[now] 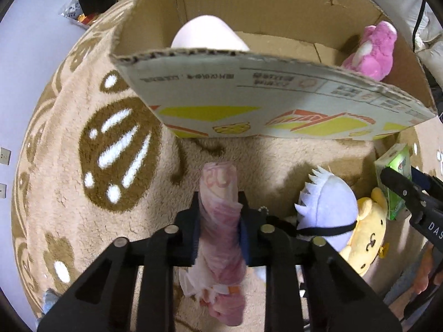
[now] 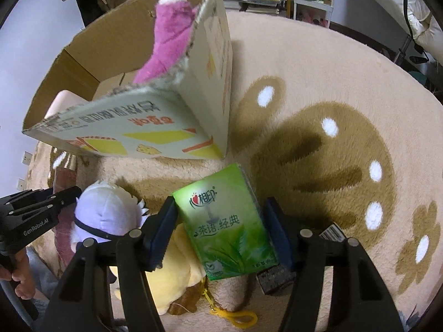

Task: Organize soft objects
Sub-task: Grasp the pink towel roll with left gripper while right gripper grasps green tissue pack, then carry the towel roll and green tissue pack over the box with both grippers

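Two grippers | left gripper [image 1: 218, 213] pinches soft pink roll [image 1: 221, 221] mid-length, before cardboard box [image 1: 249, 105] | right gripper [image 2: 218, 229] spread around light, squashy tissue pack [image 2: 224, 227]; grip its sides.

Count: one cardboard box [image 1: 277, 105]. Four plush toys: pink [image 1: 371, 49], white-haired [image 1: 326, 210], yellow [image 1: 368, 238], pale rounded [image 1: 207, 34]. One green tissue pack [image 2: 224, 227]. One pink rolled bundle [image 1: 221, 221]. Two grippers: left [image 1: 220, 202], right [image 2: 221, 215].

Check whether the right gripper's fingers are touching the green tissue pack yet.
Cannot tell. In the right wrist view the fingers flank the green tissue pack; the left one looks close against it, the right shows a slim gap.
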A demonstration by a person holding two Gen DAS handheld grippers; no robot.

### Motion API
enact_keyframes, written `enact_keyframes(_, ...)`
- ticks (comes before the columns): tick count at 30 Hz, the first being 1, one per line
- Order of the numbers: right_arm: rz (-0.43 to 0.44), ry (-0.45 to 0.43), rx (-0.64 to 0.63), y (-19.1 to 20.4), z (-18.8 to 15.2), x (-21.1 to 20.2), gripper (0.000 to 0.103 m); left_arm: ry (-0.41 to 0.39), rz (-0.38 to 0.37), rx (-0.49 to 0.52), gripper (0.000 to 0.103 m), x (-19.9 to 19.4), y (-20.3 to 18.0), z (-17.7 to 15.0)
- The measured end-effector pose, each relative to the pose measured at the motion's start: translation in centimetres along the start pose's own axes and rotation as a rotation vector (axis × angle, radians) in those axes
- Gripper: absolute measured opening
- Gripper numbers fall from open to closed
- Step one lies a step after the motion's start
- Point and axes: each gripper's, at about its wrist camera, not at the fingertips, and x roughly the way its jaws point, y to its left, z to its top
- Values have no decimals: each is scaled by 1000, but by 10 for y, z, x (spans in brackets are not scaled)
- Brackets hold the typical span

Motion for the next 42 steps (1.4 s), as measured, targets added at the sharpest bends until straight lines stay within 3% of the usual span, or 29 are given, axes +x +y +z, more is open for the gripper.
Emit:
enact_keyframes(8,46,-92,-22,9,-1,-33,66,-94,21,7,16,-33,-8,-5)
enact_keyframes(18,110,-294,-91,31,-12,-86,66,-249,51,9,16,-82,-3,-20)
enact_keyframes(23,144,-389,-126,42,-13,-102,66,-379,97,29,15,-114,-8,-25)
enact_keyframes(33,129,-520,-196,58,-16,-128,66,-647,74,49,16,-170,-7,-27)
enact_keyframes(42,109,-606,-214,66,-13,-141,66,-829,59,102,16,-192,-16,-25)
